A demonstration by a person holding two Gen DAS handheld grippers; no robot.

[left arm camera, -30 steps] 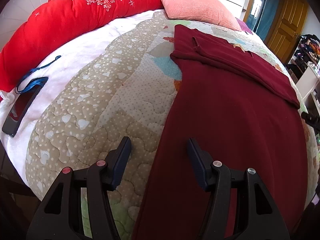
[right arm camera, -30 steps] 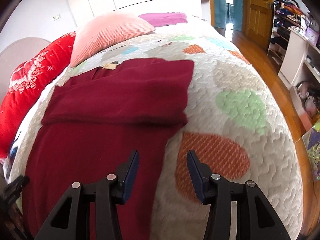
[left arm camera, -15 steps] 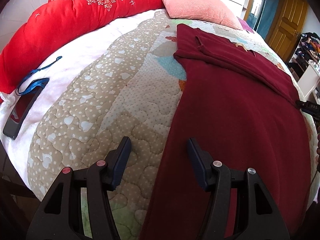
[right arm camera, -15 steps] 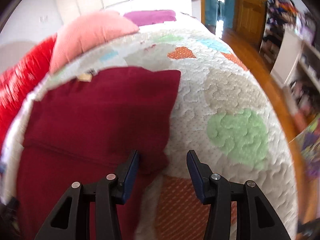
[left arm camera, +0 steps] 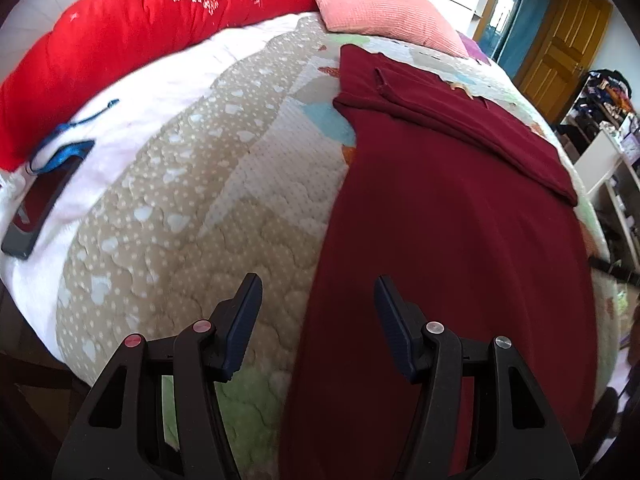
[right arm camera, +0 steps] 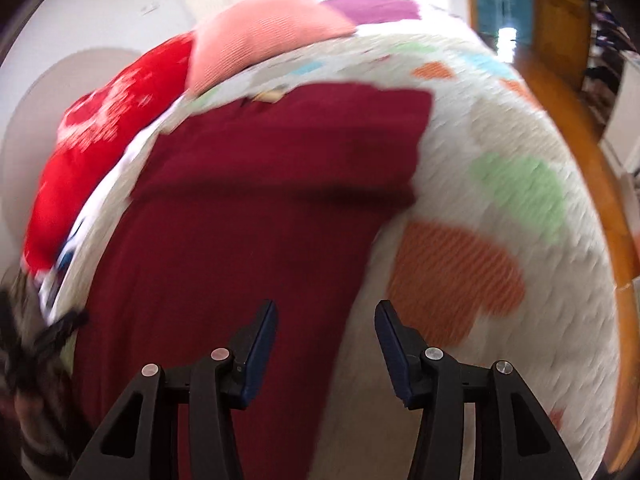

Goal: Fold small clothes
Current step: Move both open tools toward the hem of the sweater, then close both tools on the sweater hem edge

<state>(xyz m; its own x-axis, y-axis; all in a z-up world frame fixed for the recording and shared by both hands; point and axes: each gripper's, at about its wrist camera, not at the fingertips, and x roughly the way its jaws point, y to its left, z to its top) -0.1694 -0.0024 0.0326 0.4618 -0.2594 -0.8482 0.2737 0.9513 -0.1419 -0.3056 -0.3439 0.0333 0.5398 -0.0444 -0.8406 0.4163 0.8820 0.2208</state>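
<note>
A dark red garment (left arm camera: 460,216) lies flat on the quilted bed, its far end folded over into a band (left arm camera: 452,120). It also shows in the right wrist view (right arm camera: 256,208), blurred. My left gripper (left arm camera: 318,300) is open and empty above the garment's left edge near the bed's front. My right gripper (right arm camera: 326,328) is open and empty above the garment's right edge.
A red bolster (left arm camera: 160,28) and a pink pillow (left arm camera: 380,8) lie at the head of the bed. A dark phone with a blue strap (left arm camera: 44,196) lies at the left edge. Shelves with clutter (left arm camera: 608,128) and a wooden door (left arm camera: 560,40) stand at the right.
The right wrist view has swung back toward the near part of the garment and is motion-blurred. The left gripper has shifted only slightly. Both stay open.
</note>
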